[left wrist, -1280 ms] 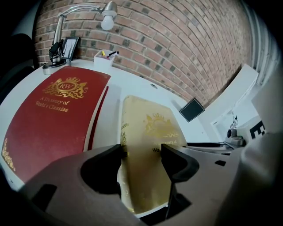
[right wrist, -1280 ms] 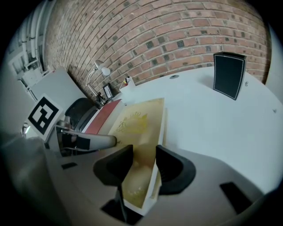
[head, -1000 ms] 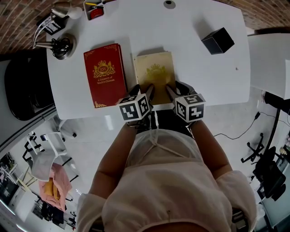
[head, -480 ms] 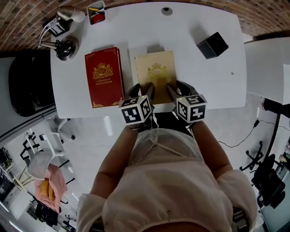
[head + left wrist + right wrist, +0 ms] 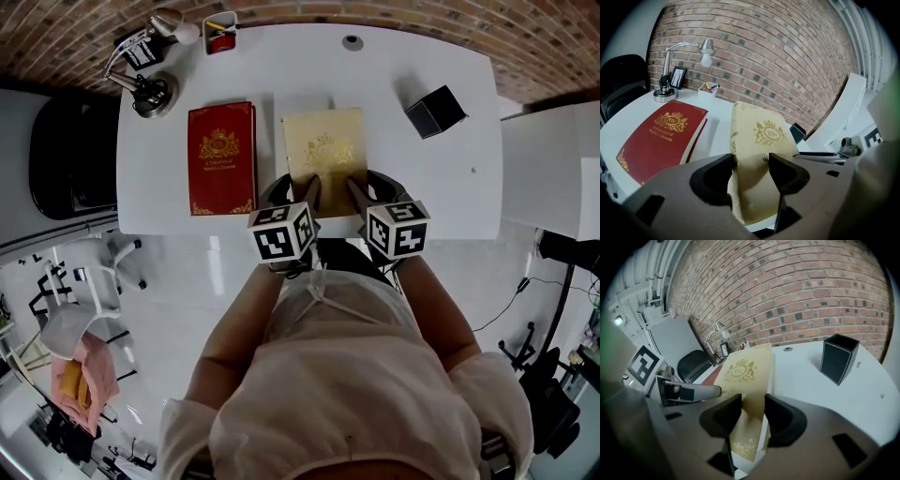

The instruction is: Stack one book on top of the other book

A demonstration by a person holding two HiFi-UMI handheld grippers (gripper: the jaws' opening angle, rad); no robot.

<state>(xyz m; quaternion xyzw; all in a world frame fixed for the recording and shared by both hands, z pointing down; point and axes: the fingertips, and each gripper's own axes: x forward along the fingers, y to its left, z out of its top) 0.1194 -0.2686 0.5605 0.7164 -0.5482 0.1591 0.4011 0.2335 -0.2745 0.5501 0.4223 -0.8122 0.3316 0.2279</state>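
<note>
The left tongs [image 5: 752, 165], which have just been closing, and the right tongs [image 5: 753, 412] each pinch the cream book [image 5: 324, 148] at its near end, which is raised off the white table [image 5: 441, 178]. The red book [image 5: 221, 157] lies flat just beside it, to the left.

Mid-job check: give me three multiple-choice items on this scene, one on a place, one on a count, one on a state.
1. In the head view, the red book lies where from the cream book? A left; B right; C on top.
2. Books in view? A one; B two; C three.
3. The left claw and right claw are: A both empty; B both gripping the cream book; C both gripping the red book.
Key: 1 A, the red one sits apart, leftward. 2 B, one red, one cream. 3 B, each claw's view shows its jaws on the cream book's near end; the left jaws have just been closing on it.
</note>
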